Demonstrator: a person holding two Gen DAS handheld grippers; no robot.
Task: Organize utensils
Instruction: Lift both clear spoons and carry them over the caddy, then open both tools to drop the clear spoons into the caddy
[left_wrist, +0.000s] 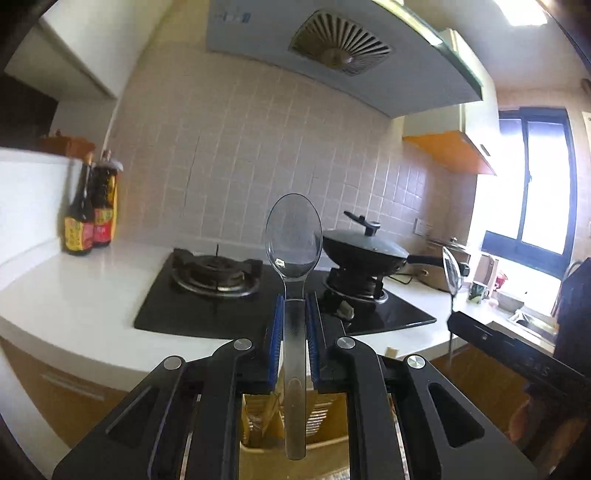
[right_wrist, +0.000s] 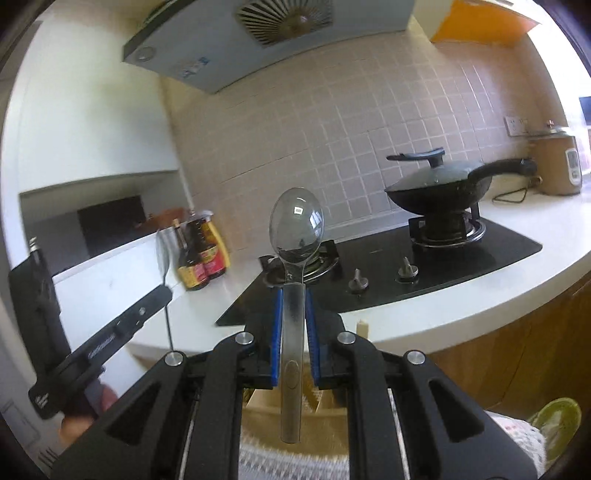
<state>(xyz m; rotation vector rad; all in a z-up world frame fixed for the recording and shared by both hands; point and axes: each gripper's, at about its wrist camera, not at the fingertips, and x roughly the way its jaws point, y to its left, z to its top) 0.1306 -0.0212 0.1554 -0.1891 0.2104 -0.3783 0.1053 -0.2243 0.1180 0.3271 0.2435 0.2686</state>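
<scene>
My left gripper (left_wrist: 294, 301) is shut on the handle of a clear plastic spoon (left_wrist: 293, 236), held upright with its bowl up, above the hob. My right gripper (right_wrist: 294, 293) is shut on a second clear plastic spoon (right_wrist: 296, 225), also upright. In the left wrist view the right gripper (left_wrist: 452, 314) shows at the right with its spoon (left_wrist: 451, 271) edge-on. In the right wrist view the left gripper (right_wrist: 166, 291) shows at the left with its spoon (right_wrist: 164, 254). A wooden utensil box (left_wrist: 295, 432) lies below both grippers, mostly hidden; it also shows in the right wrist view (right_wrist: 325, 402).
A black gas hob (left_wrist: 207, 310) sits in the white counter (left_wrist: 74, 295). A lidded black wok (left_wrist: 364, 251) stands on the right burner. Sauce bottles (left_wrist: 90, 218) stand at the left. A rice cooker (right_wrist: 557, 162), a mug (left_wrist: 478, 291) and a sink (left_wrist: 532, 321) lie to the right.
</scene>
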